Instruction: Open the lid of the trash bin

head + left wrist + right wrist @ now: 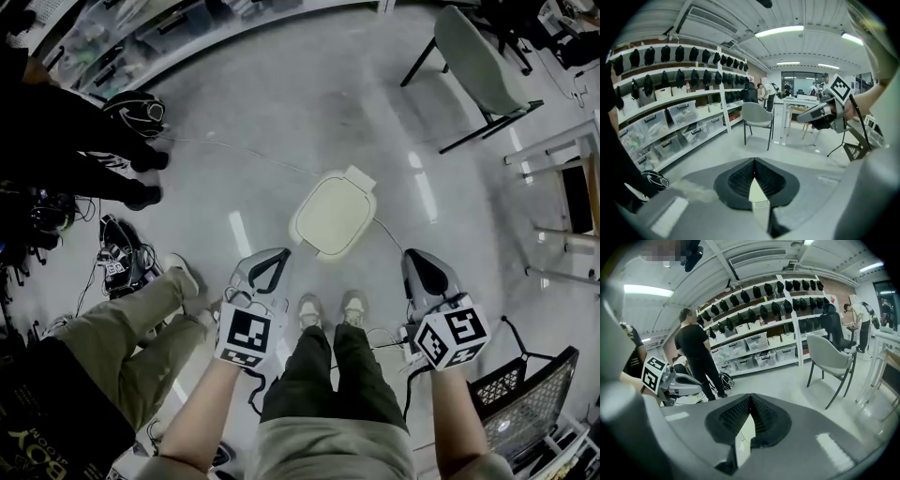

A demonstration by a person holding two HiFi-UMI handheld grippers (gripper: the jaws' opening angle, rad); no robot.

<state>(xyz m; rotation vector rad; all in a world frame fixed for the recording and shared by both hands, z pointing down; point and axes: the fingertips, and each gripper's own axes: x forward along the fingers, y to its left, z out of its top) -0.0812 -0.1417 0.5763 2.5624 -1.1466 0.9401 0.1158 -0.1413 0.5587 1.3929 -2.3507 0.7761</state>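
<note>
The trash bin stands on the floor straight ahead of my feet, its cream lid [333, 214] down, with a small tab at the far edge. My left gripper [278, 255] hovers near the lid's near-left corner, apart from it. My right gripper [413, 257] hangs to the right of the bin, also apart. In the left gripper view the left gripper [754, 161] has its jaws meeting at the tips, nothing between them; the right gripper [806, 116] shows at the upper right. The right gripper view shows the right gripper [750, 397] shut and empty, with the left gripper [691, 380] at its left.
A grey chair [478, 61] stands at the far right, table legs [562, 150] beyond it. A black wire basket [530, 398] sits at my right. A person crouches at my left [141, 328], another stands far left by a helmet [136, 111]. A thin cable [234, 150] crosses the floor.
</note>
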